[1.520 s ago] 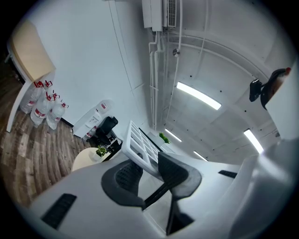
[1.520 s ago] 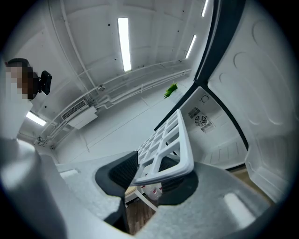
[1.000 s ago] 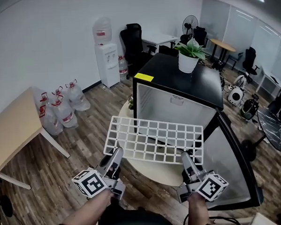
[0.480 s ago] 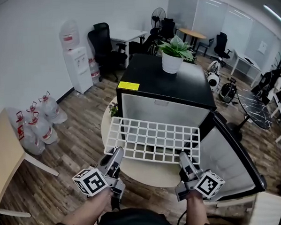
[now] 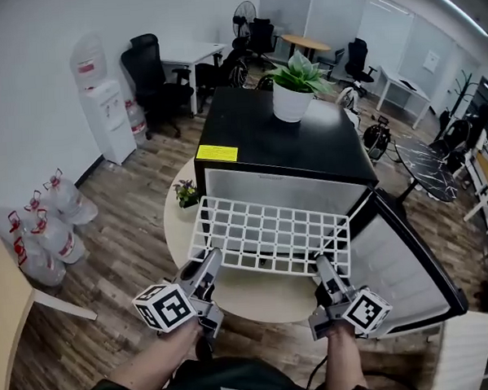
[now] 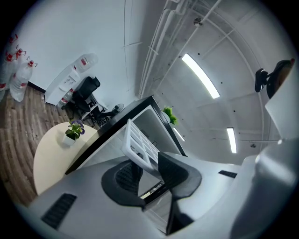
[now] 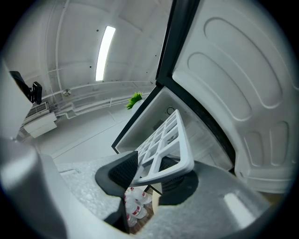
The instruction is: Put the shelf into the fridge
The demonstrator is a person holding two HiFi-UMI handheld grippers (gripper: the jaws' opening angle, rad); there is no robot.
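A white grid shelf [image 5: 270,234] is held level in front of the open black mini fridge [image 5: 290,135]. My left gripper [image 5: 211,260] is shut on the shelf's near left corner, and my right gripper [image 5: 323,266] is shut on its near right corner. The shelf's far edge sits at the fridge's white opening [image 5: 284,188]. In the left gripper view the shelf [image 6: 140,144] runs between the dark pads toward the fridge [image 6: 154,119]. In the right gripper view the shelf [image 7: 166,144] is clamped between the pads, with the fridge cavity [image 7: 187,116] behind it.
The fridge door [image 5: 403,263] stands open at the right. A potted plant [image 5: 295,85] sits on the fridge top. A small flower pot [image 5: 185,193] stands on the round table [image 5: 181,234]. Water bottles [image 5: 45,221] lie on the floor at left; office chairs and desks are behind.
The view has shifted closer to the fridge. Both grippers have carried the shelf forward, so its far edge now sits at the fridge opening.
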